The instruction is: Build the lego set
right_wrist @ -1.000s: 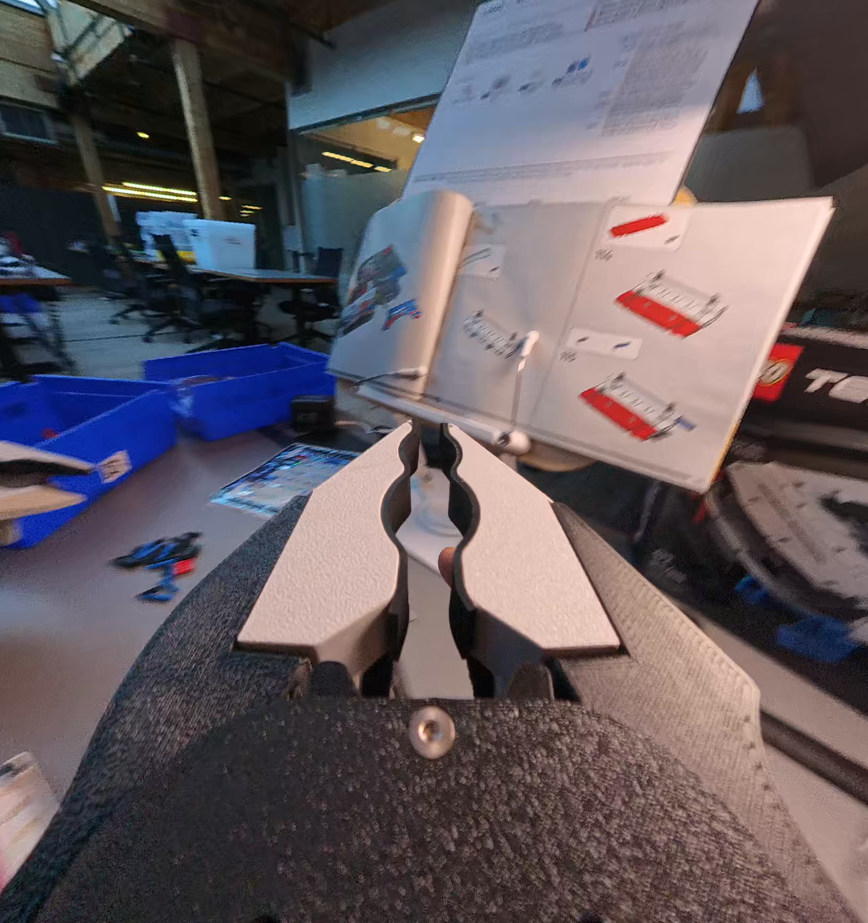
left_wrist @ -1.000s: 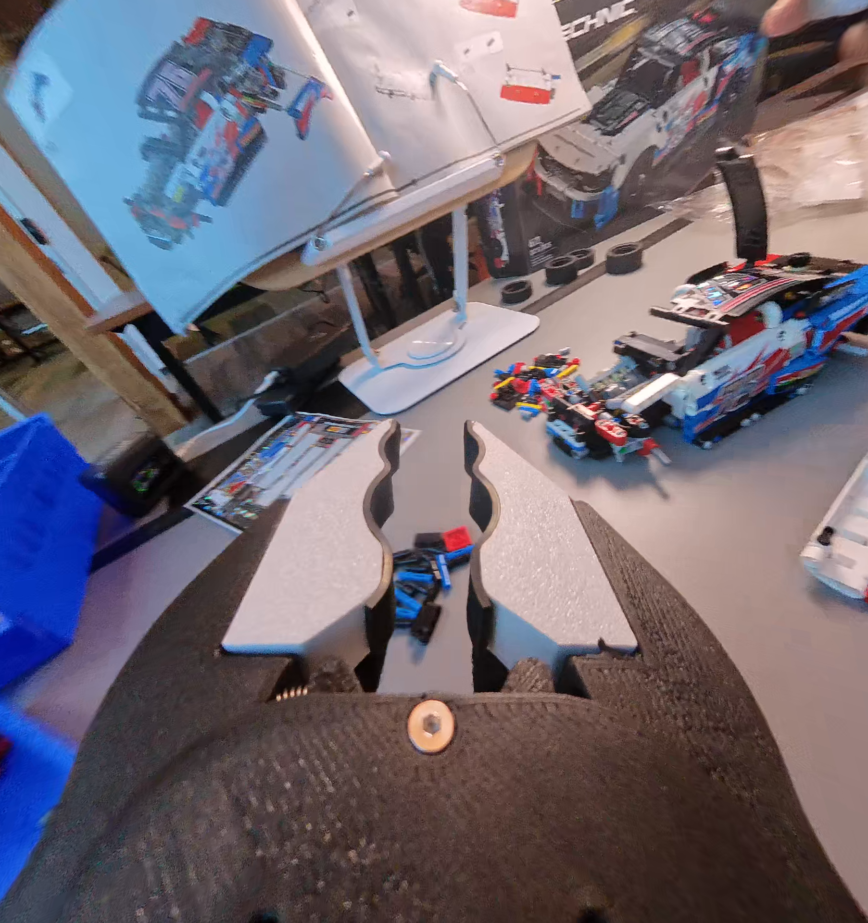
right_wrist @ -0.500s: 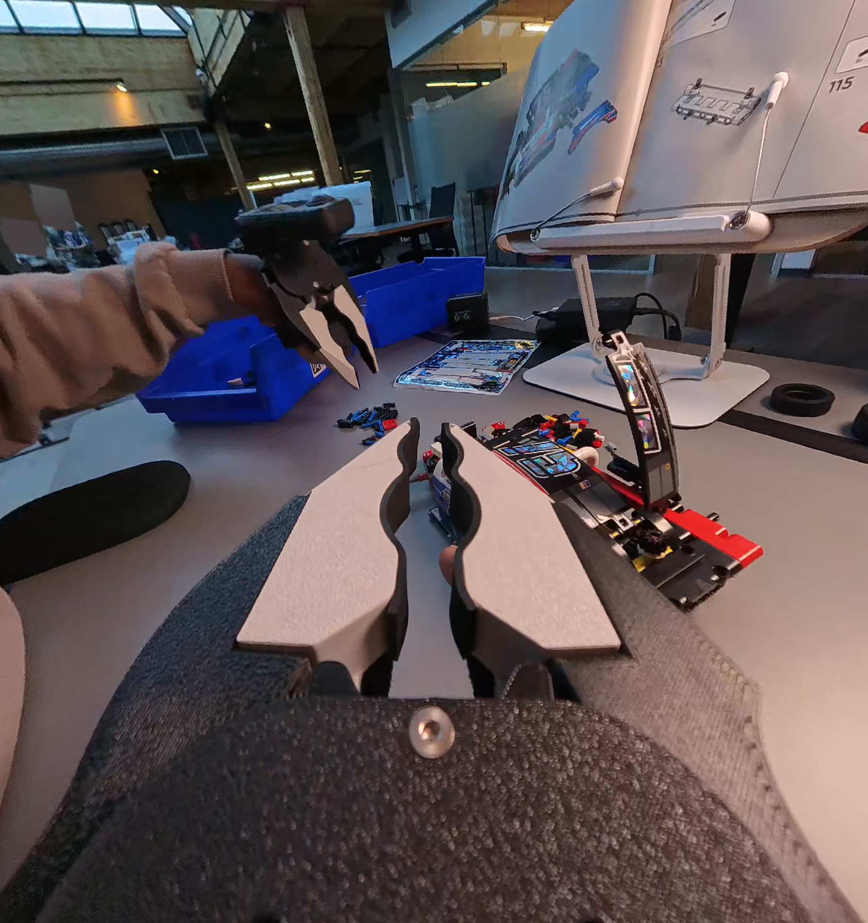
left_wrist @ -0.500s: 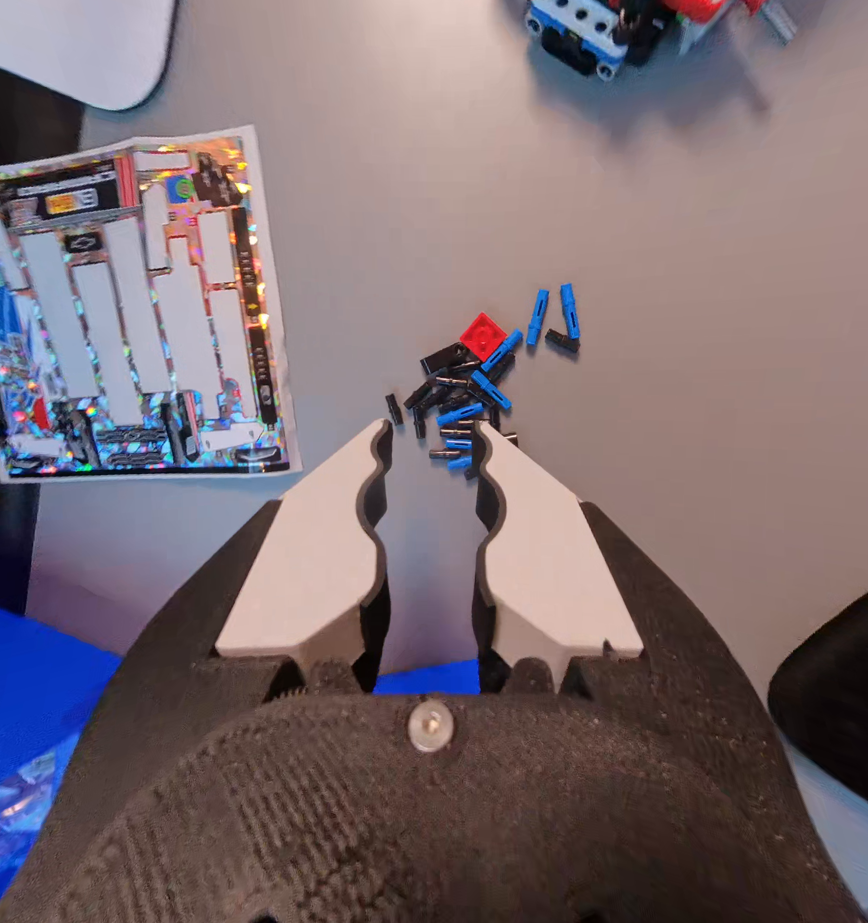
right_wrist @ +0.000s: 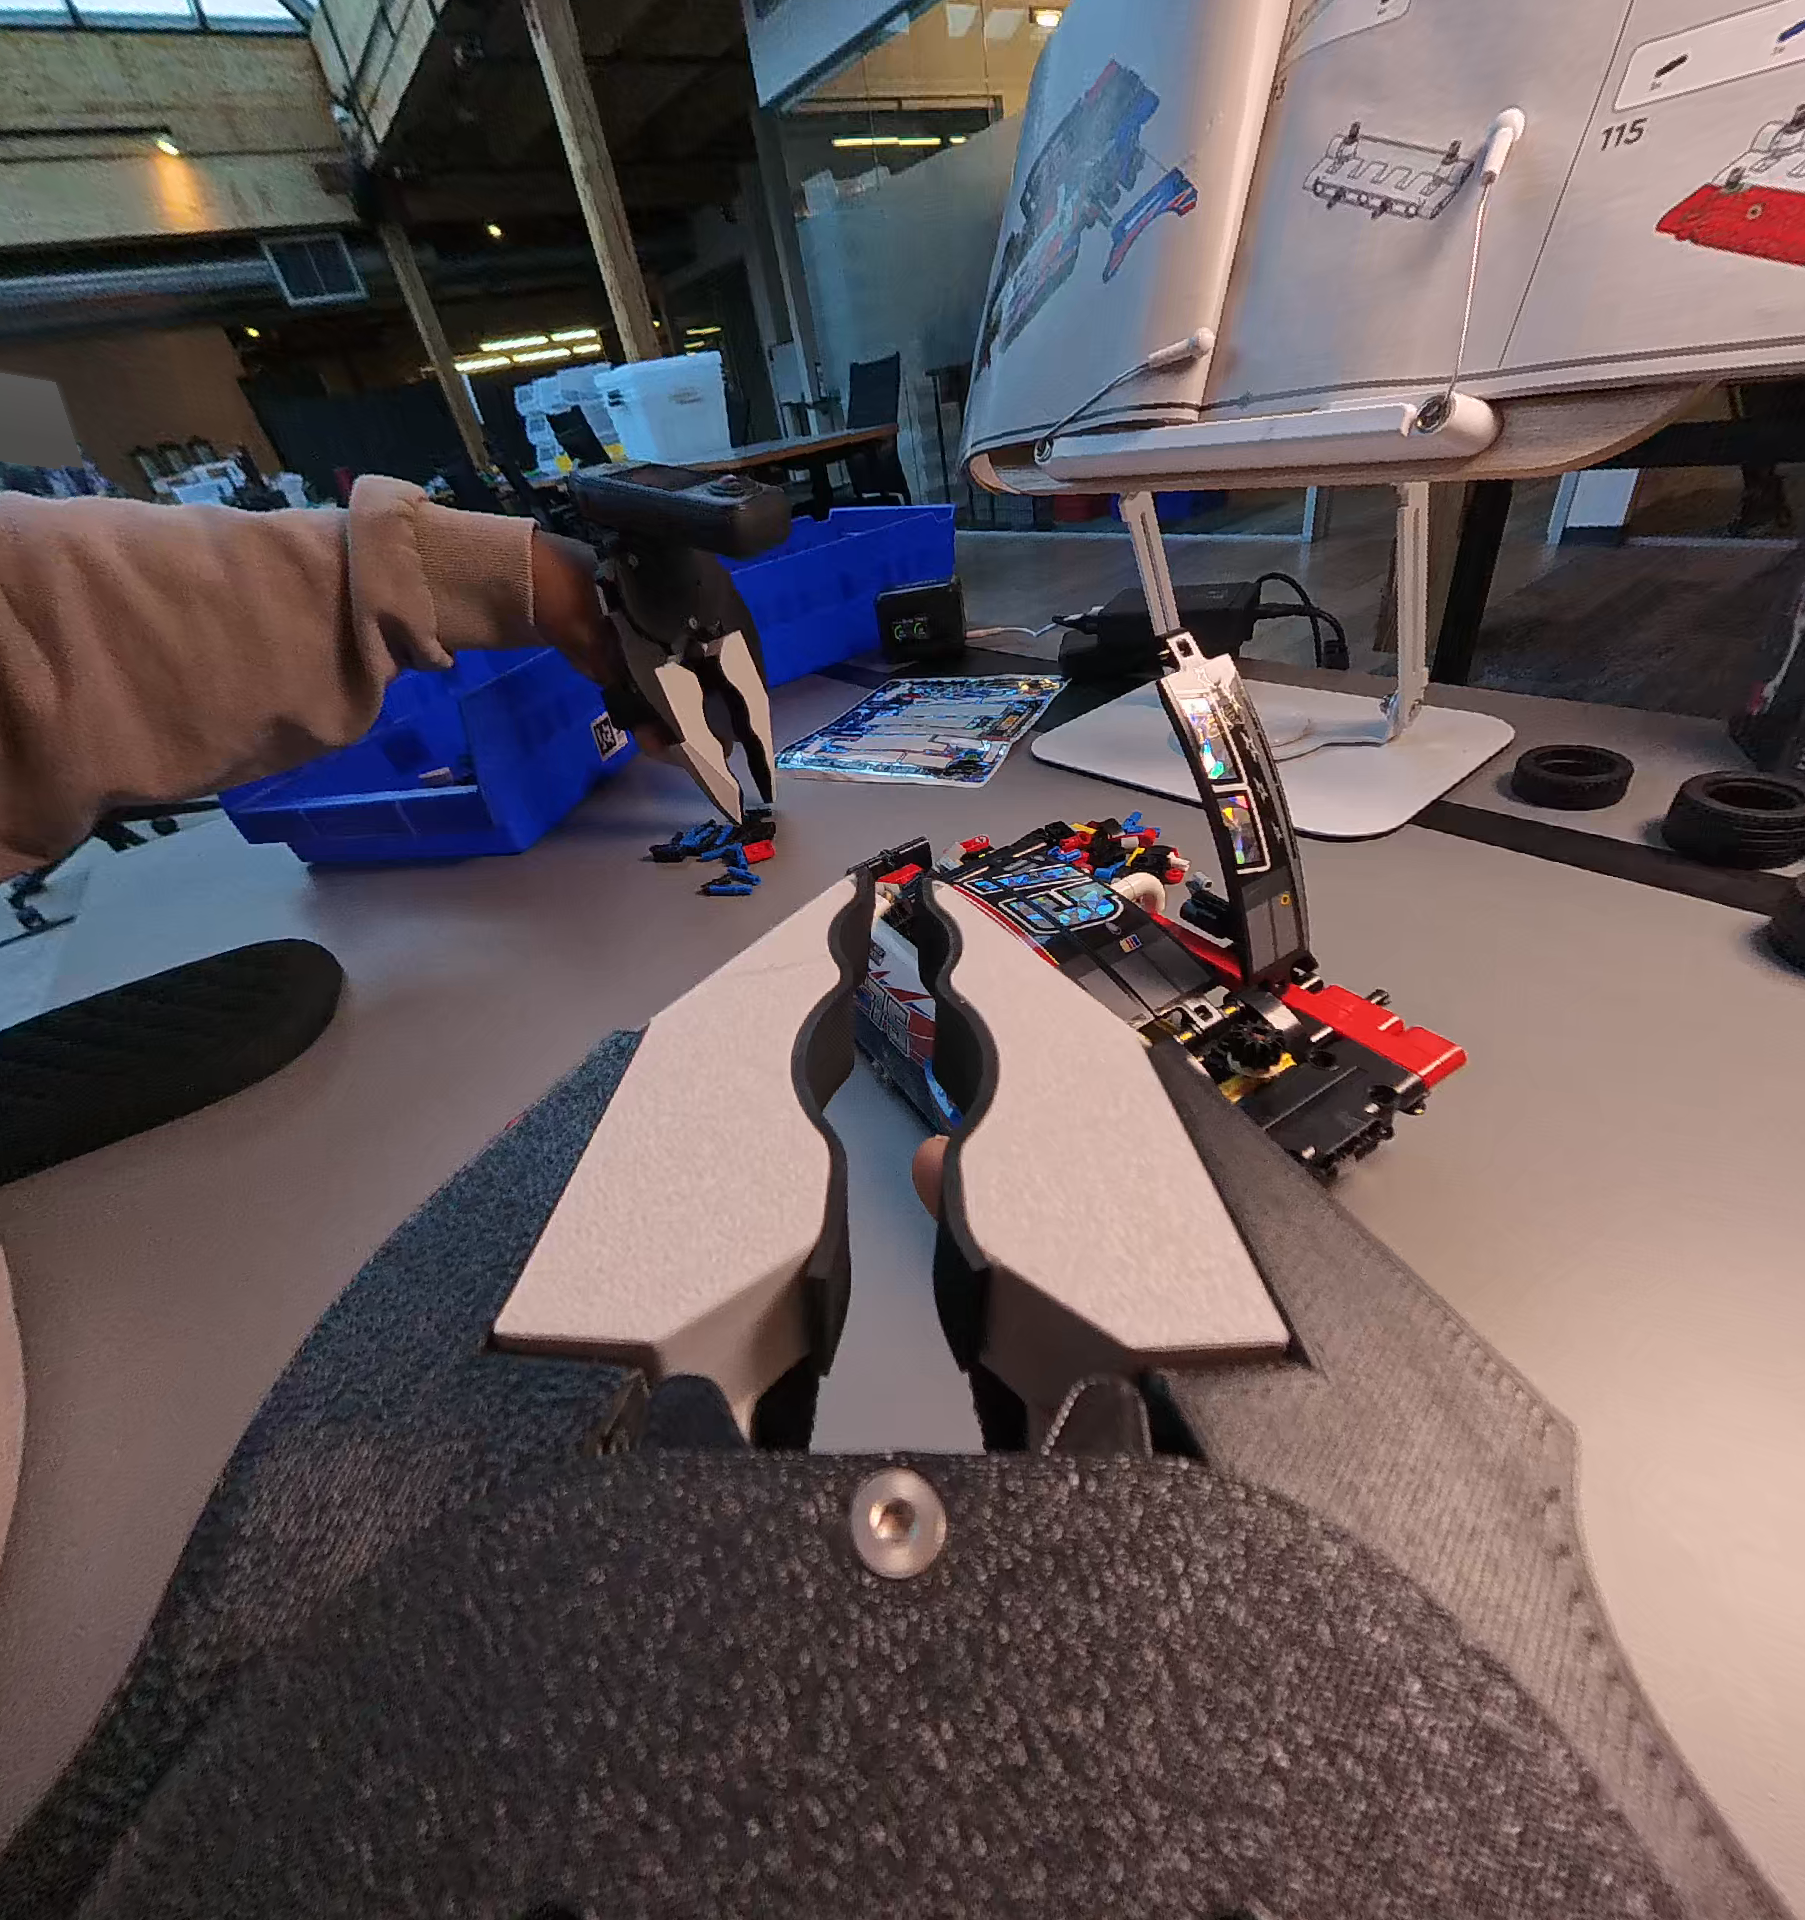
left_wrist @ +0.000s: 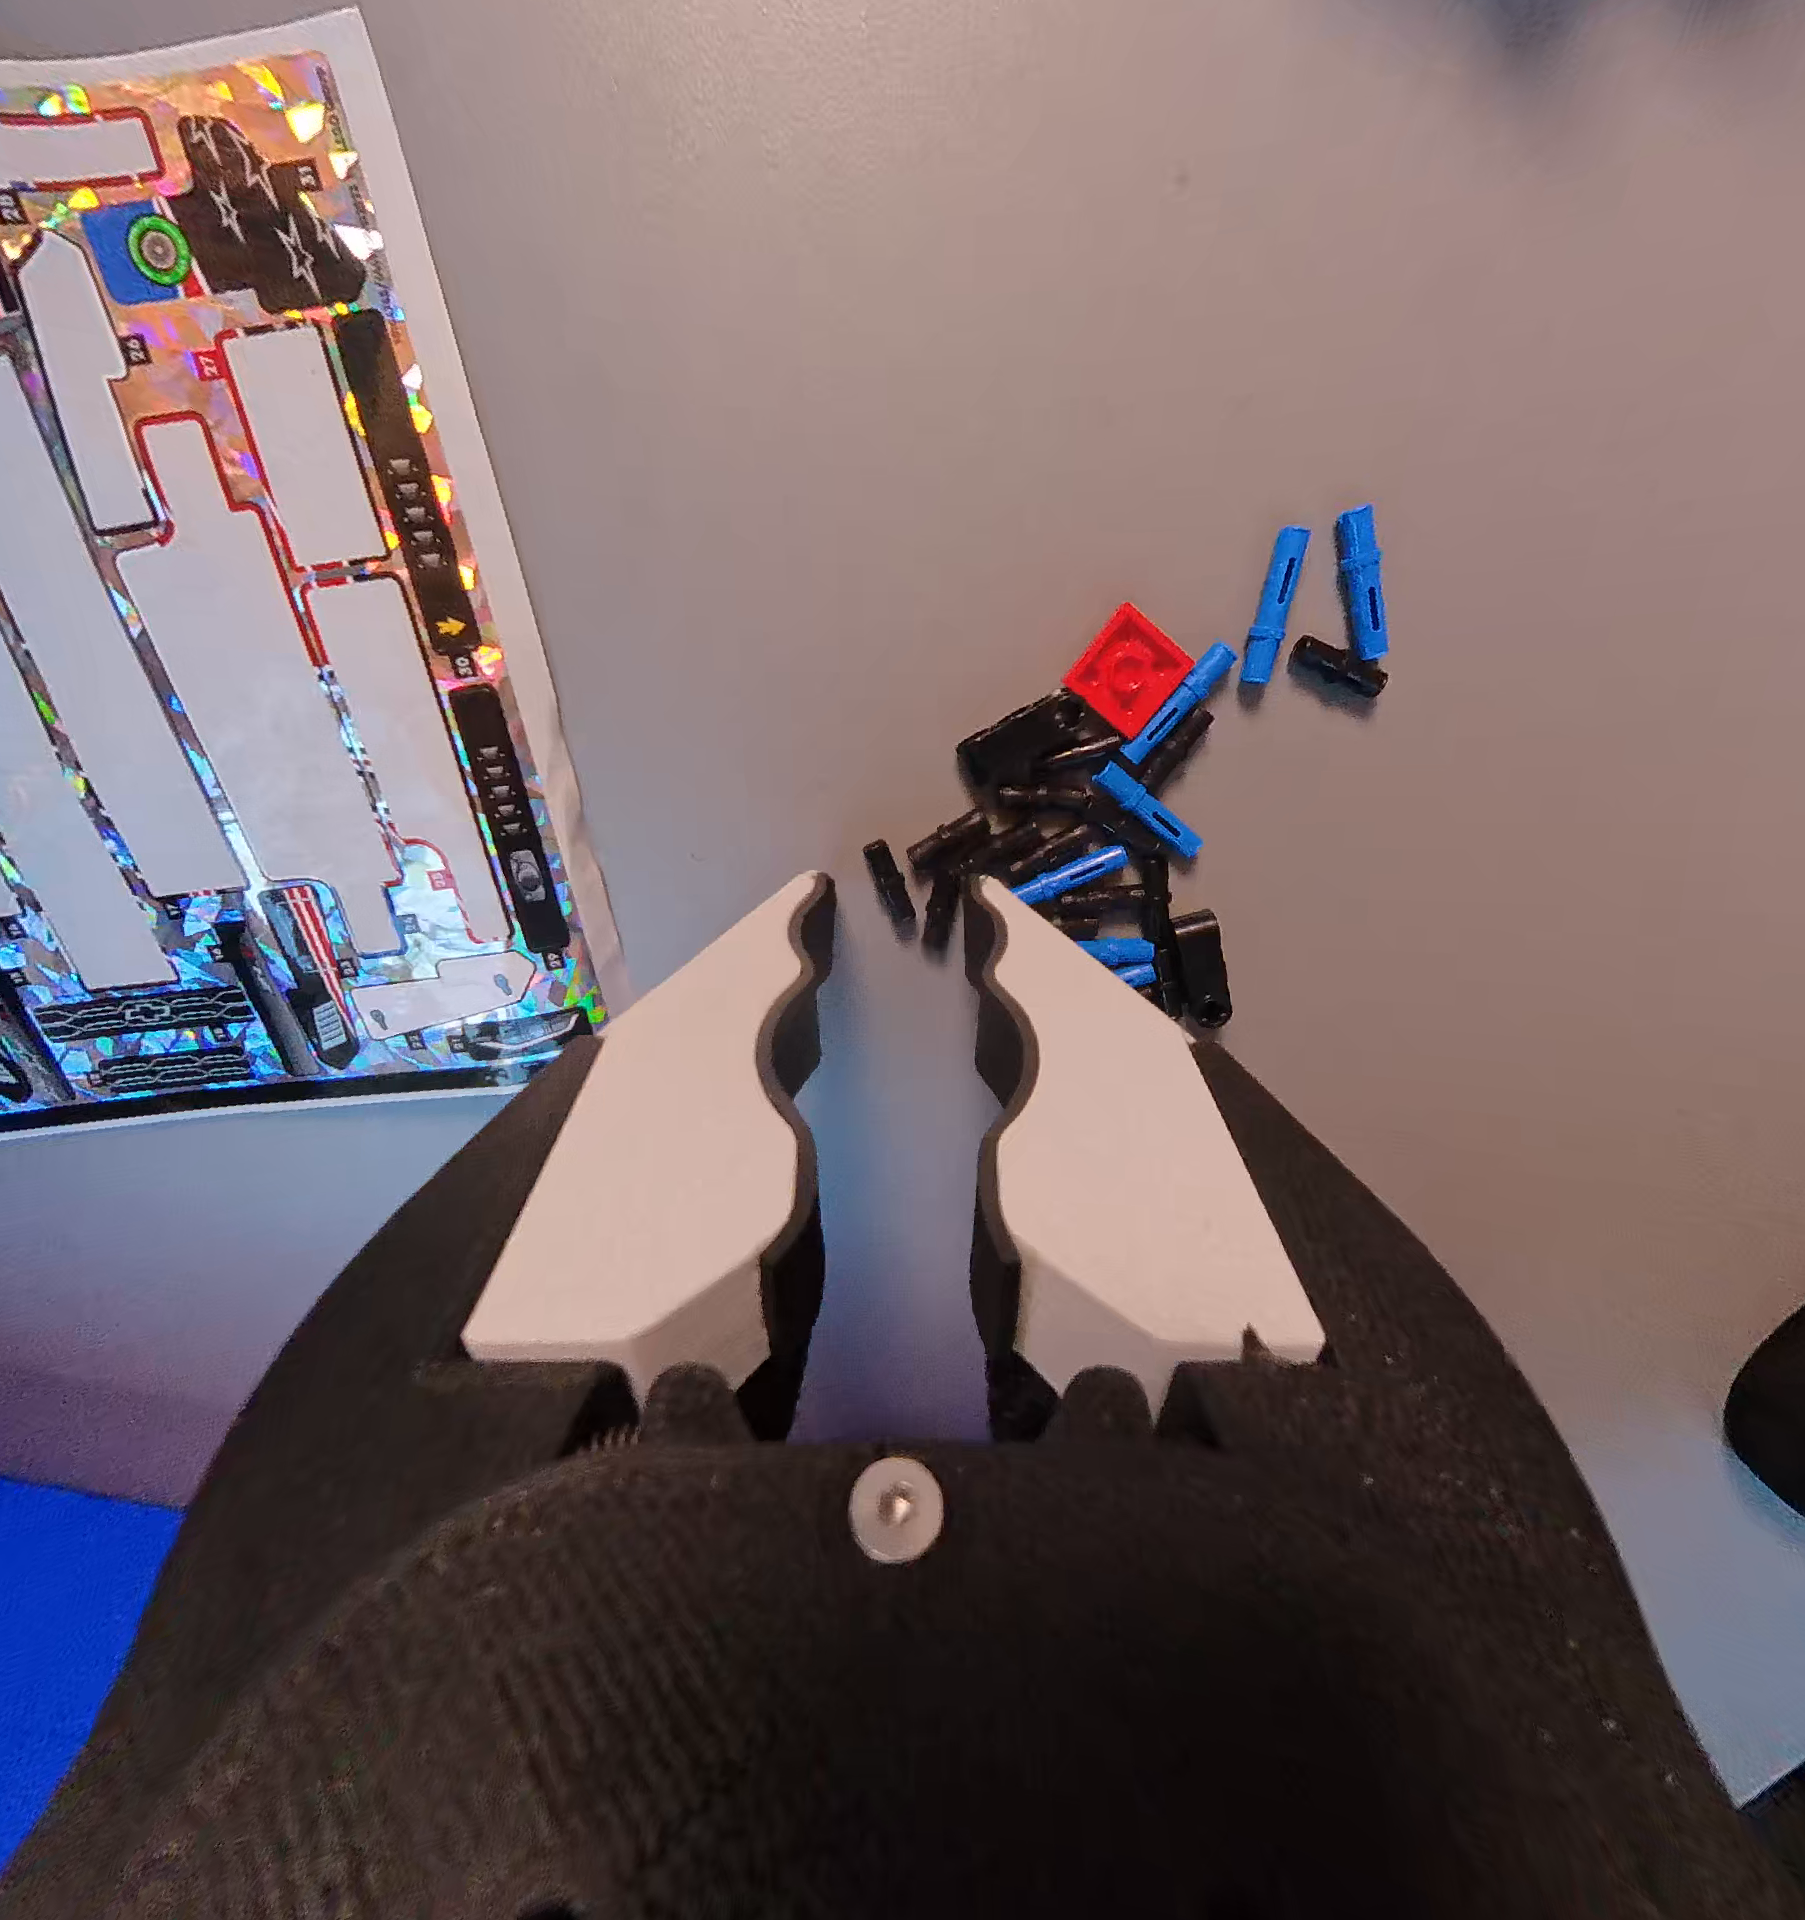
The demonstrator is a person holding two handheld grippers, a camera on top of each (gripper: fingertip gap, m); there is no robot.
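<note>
A small pile of black and blue pins (left_wrist: 1085,852) with a red square tile (left_wrist: 1126,668) lies on the grey table. My left gripper (left_wrist: 903,894) is open and empty, with its tips just above the near left edge of the pile. In the right wrist view the left gripper (right_wrist: 737,800) points down over the pins (right_wrist: 716,847). My right gripper (right_wrist: 893,894) is narrowly open and empty, close in front of the partly built car (right_wrist: 1324,1039), whose black stickered panel (right_wrist: 1230,821) stands upright.
A holographic sticker sheet (left_wrist: 202,571) lies left of the pins. The instruction booklet (right_wrist: 1397,208) sits on a white stand (right_wrist: 1282,748). Blue bins (right_wrist: 482,748) stand at the back left, tyres (right_wrist: 1745,816) at the right, and a black pad (right_wrist: 129,1039) at the near left. Across from one pair of fingers to the other is roughly 35 cm.
My left gripper swung down from facing the booklet and dropped close onto the pins. My right gripper turned from the booklet and lowered toward the car.
</note>
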